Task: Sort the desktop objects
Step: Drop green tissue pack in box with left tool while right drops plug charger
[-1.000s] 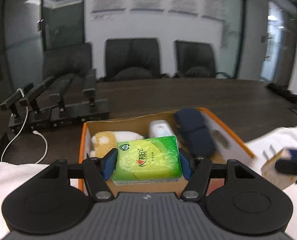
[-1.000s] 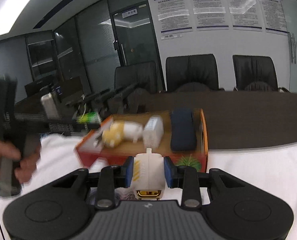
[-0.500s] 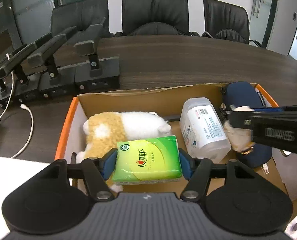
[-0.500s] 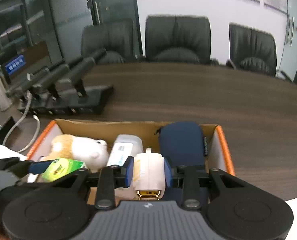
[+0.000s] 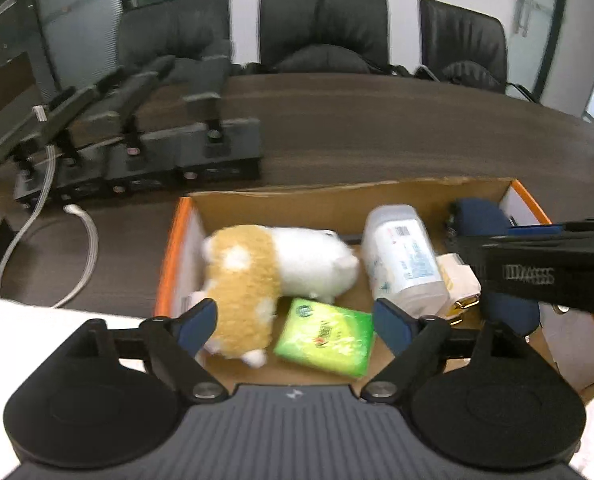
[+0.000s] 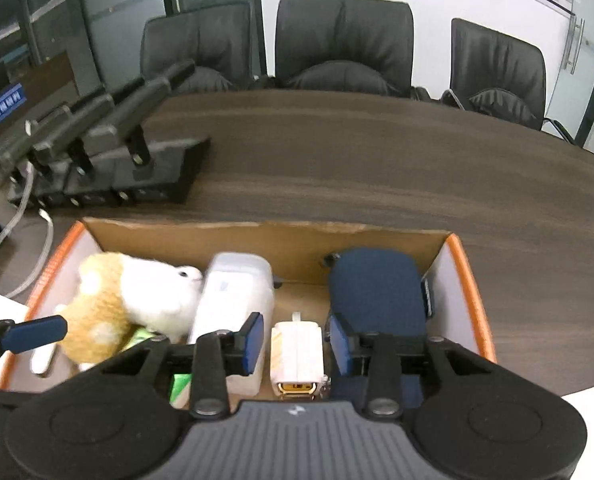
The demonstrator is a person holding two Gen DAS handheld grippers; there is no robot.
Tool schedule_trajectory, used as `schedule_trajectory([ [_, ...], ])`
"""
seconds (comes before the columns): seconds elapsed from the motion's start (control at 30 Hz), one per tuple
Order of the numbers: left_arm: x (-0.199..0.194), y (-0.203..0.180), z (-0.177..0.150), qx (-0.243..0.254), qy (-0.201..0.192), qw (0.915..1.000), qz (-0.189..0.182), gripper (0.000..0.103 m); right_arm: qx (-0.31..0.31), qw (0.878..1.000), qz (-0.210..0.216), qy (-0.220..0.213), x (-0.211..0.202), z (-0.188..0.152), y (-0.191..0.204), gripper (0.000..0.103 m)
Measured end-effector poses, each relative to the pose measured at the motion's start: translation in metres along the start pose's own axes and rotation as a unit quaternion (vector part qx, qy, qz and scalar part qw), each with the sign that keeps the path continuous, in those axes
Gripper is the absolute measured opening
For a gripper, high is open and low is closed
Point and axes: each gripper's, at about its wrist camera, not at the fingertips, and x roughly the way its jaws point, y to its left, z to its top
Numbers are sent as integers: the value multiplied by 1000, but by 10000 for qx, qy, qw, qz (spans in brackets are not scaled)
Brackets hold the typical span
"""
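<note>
My left gripper (image 5: 295,320) is open above the near side of the cardboard box (image 5: 337,194). The green tissue pack (image 5: 325,336) lies loose on the box floor between its fingers, beside the plush toy (image 5: 273,268). A white bottle (image 5: 401,256) and a dark blue case (image 5: 481,220) also lie in the box. My right gripper (image 6: 297,340) is open over the box (image 6: 257,232); the white charger (image 6: 297,350) sits between its pads with gaps on both sides. The plush toy (image 6: 137,292), bottle (image 6: 237,292) and blue case (image 6: 377,288) show there too.
A row of black stands (image 5: 137,148) with a white cable (image 5: 77,248) sits on the dark wooden table (image 5: 377,128) left of the box. Black office chairs (image 5: 325,20) line the far side. White cloth (image 5: 37,320) covers the near table edge.
Both grippers opened. The left one let go of the green tissue pack, which now lies in the box. The right one released the white charger inside the box.
</note>
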Motion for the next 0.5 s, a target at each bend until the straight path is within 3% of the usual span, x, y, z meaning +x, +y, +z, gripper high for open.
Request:
schedule_trajectory([
  [0.03, -6, 4, 0, -54, 32, 10000, 67, 96, -17, 10000, -41, -30, -10, 1, -1, 46],
  [0.1, -16, 9, -2, -130, 160, 9997, 139, 99, -94, 9998, -147, -7, -27, 2, -2, 64],
  [0.3, -51, 17, -20, -267, 388, 9985, 286, 103, -301, 9986, -340, 281, -67, -16, -6, 77],
  [0.5, -85, 19, -51, -337, 308, 9985, 303, 103, -261, 9985, -347, 322, -100, -52, -14, 79],
])
